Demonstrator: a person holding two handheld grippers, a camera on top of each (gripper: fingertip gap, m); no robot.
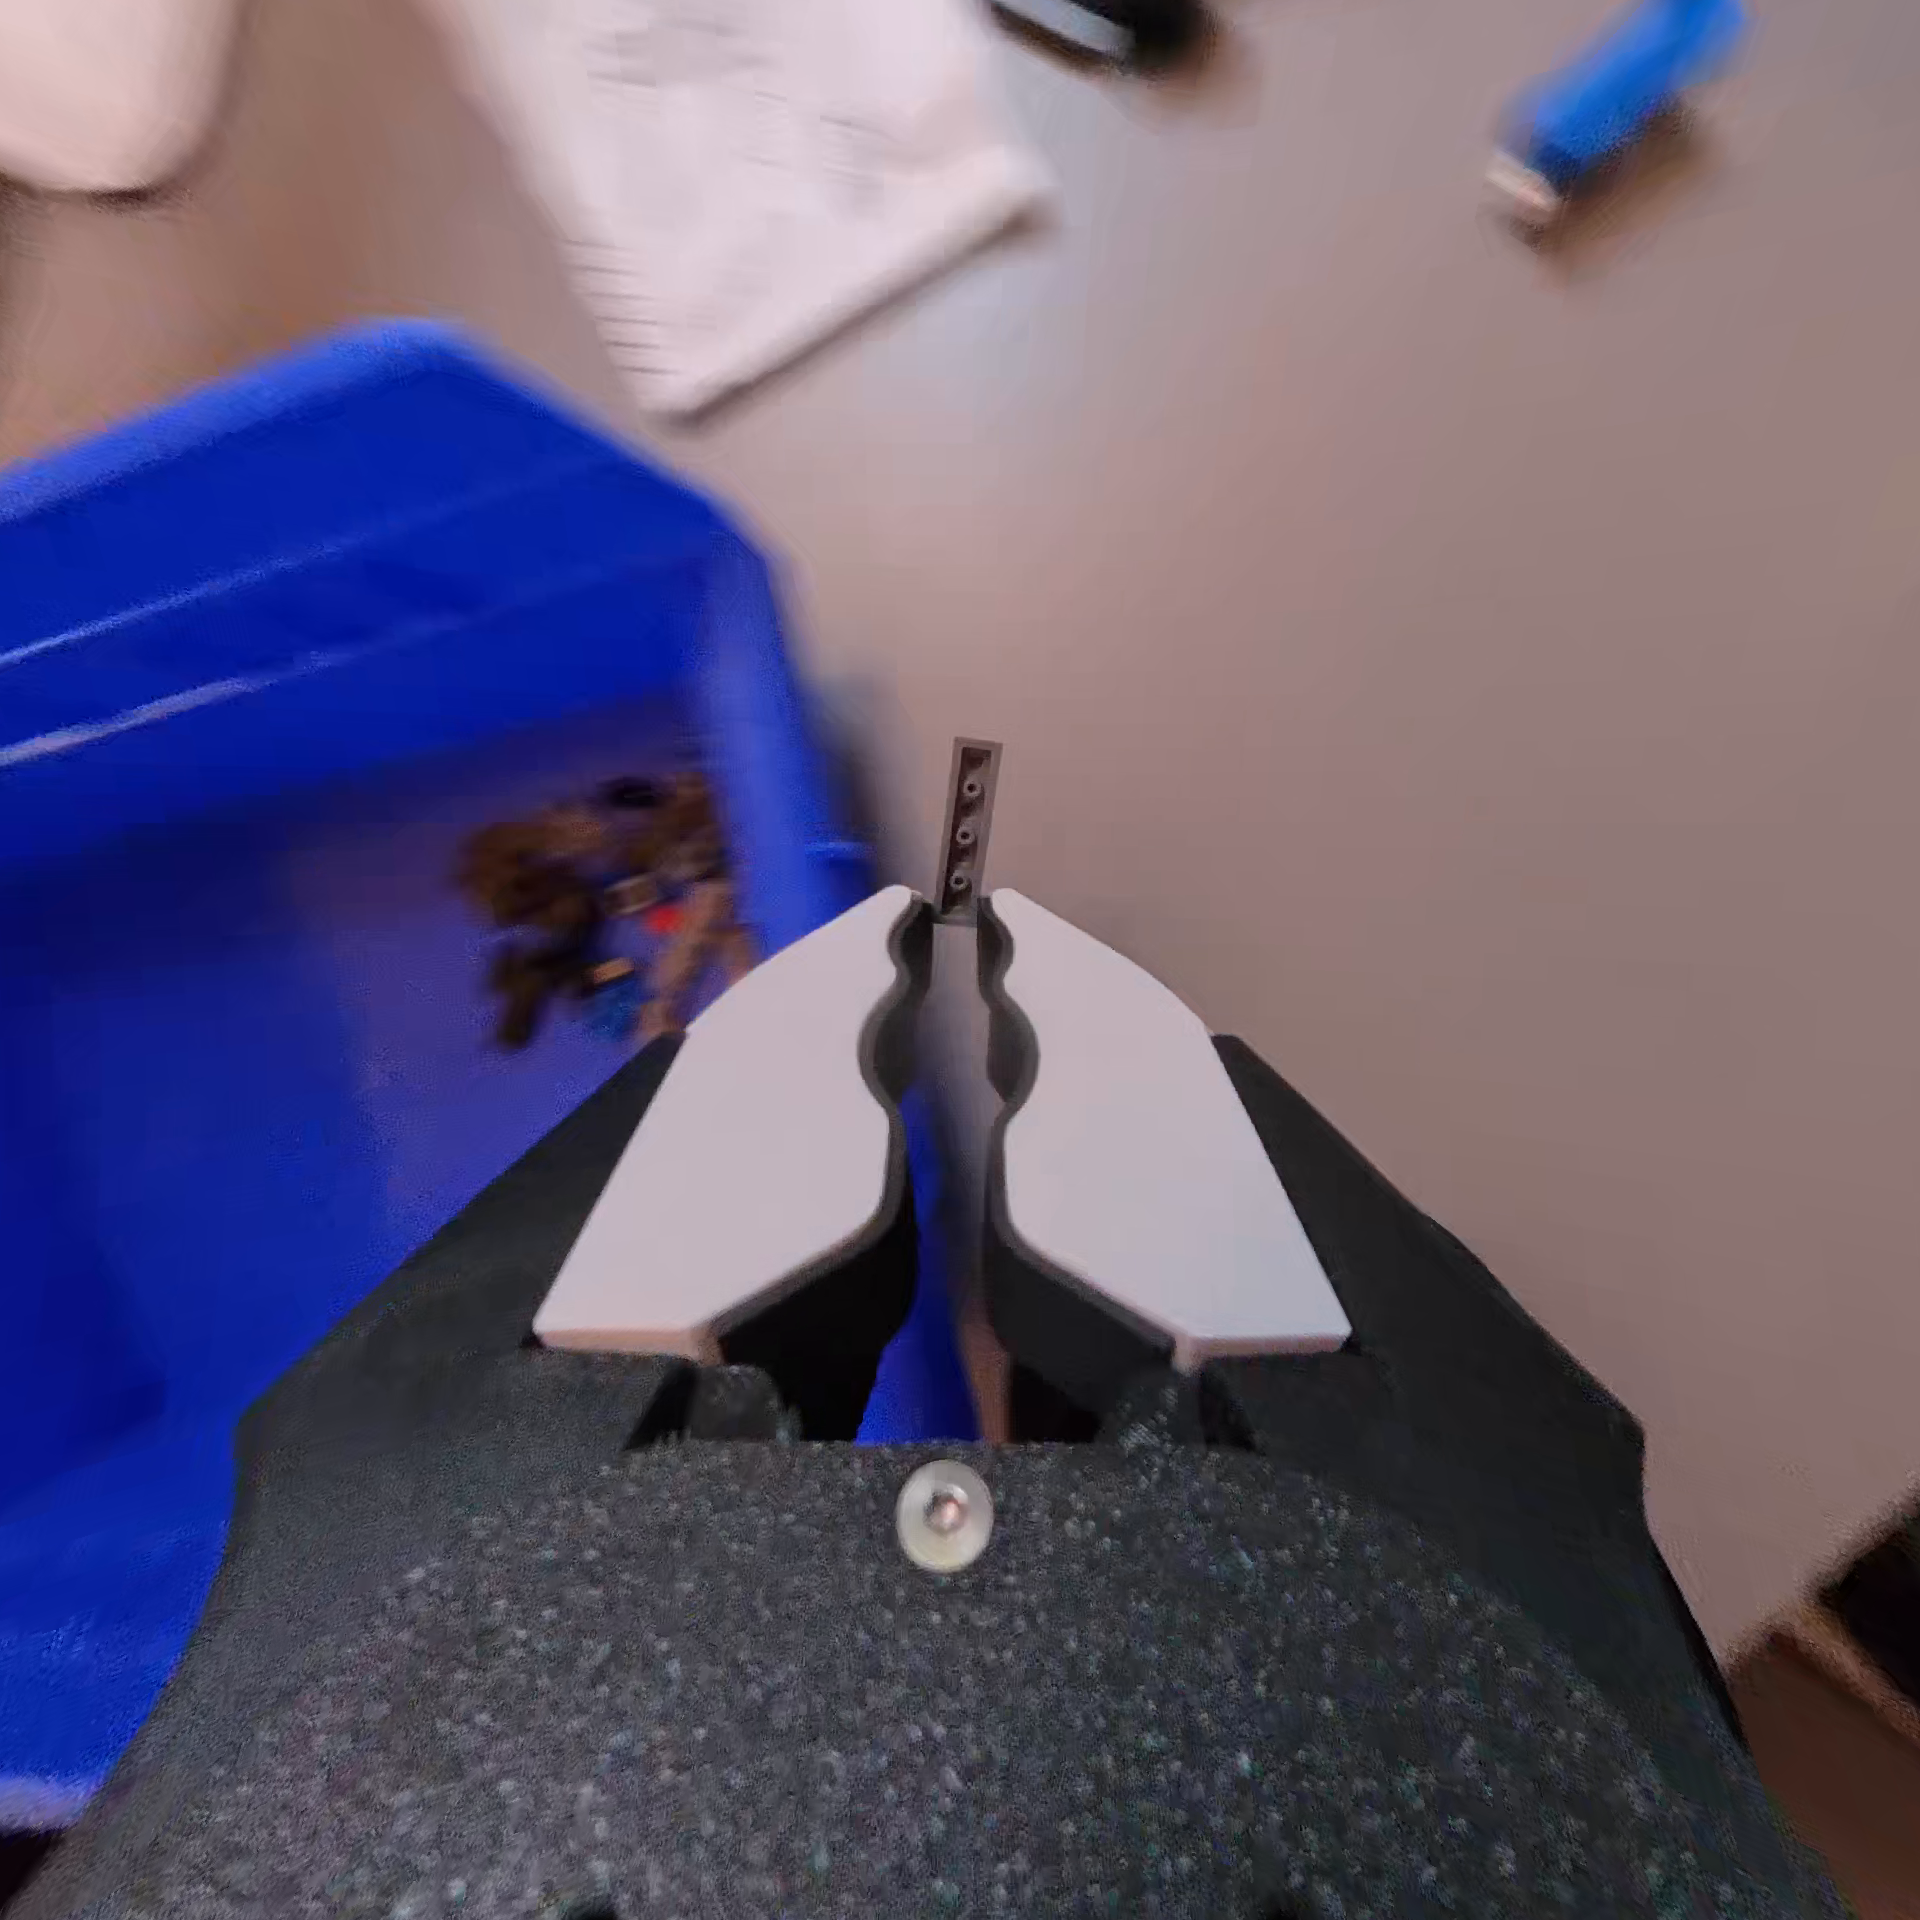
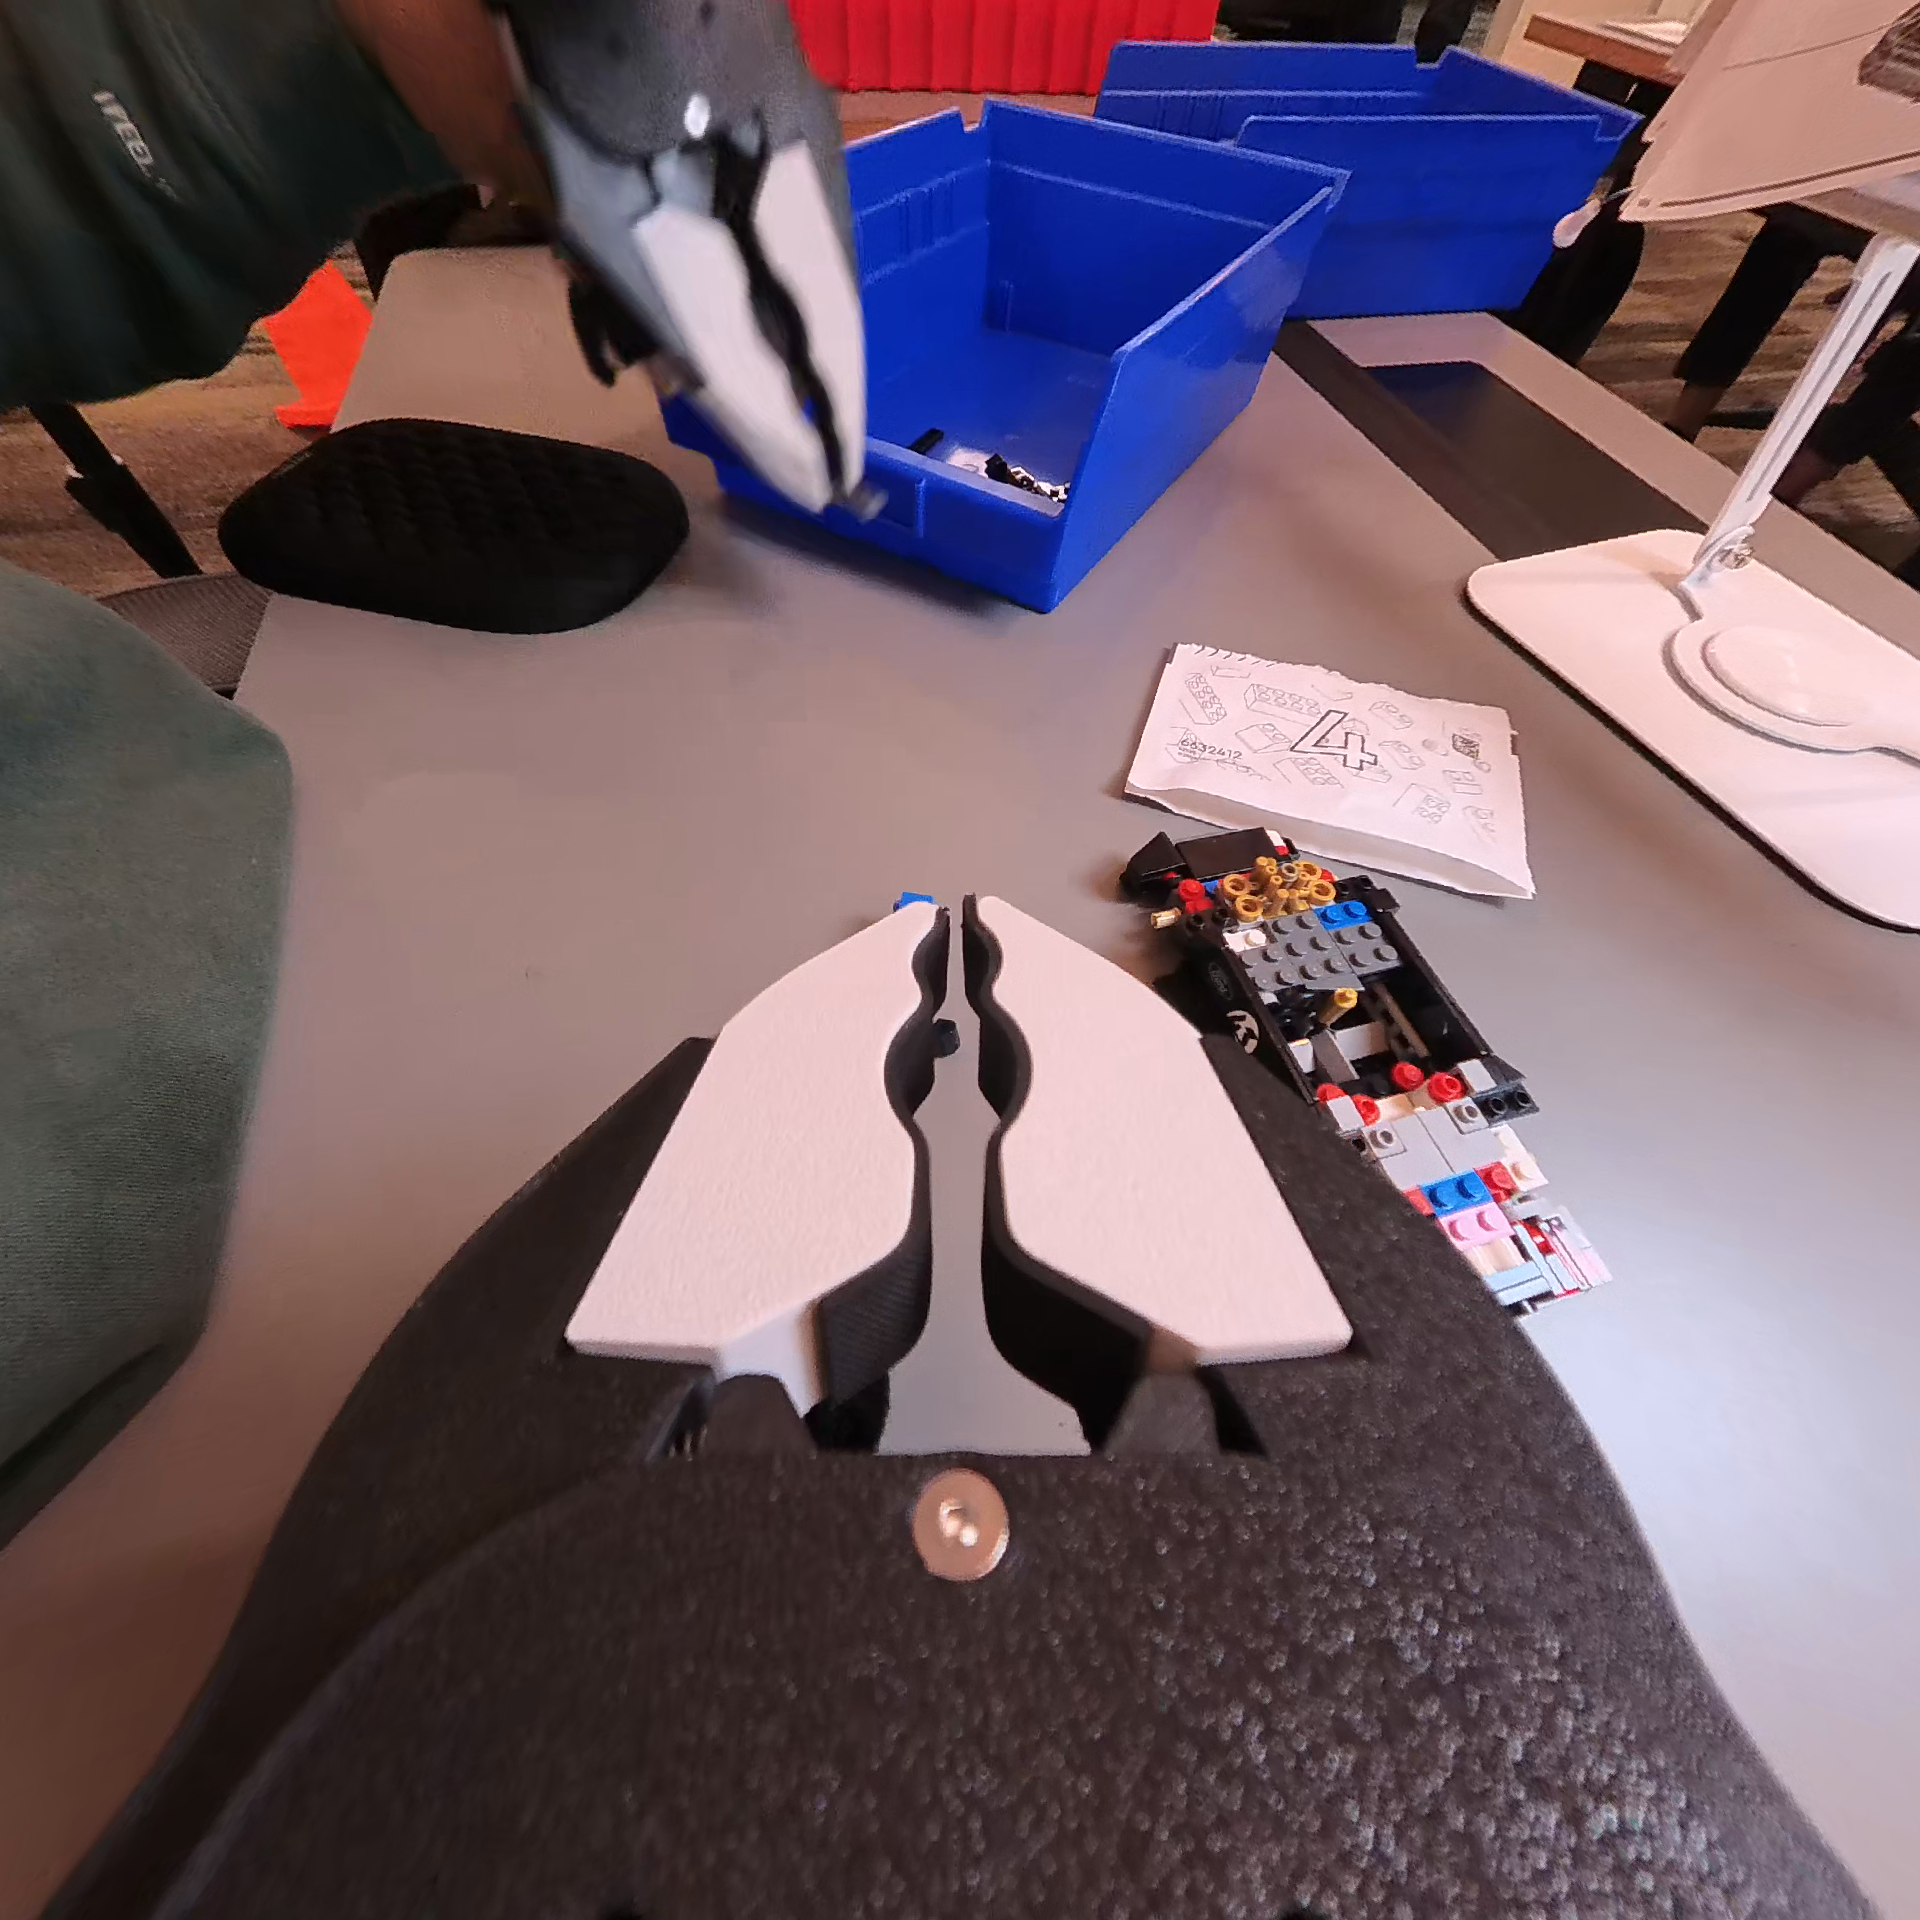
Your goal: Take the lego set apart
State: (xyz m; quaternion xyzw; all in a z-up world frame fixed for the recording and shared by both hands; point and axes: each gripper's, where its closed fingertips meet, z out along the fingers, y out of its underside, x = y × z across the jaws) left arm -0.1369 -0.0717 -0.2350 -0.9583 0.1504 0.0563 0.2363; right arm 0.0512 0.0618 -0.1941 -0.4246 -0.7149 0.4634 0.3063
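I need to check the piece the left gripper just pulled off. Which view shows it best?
The left wrist view: the thin grey plate sticks out sharp from the left gripper, its underside facing the camera. The right wrist view shows only a blurred sliver at that gripper's tips by the blue bin.

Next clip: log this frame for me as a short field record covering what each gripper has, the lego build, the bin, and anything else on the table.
left gripper: shut on a thin grey lego plate, beside the blue plastic bin
right gripper: nearly closed, low over the grey table; whether it holds anything is unclear
lego car: partly built, black with grey, red and gold pieces, on the table right of the right gripper
bin contents: a few loose dark pieces
other items: white printed paper bag, white stand base
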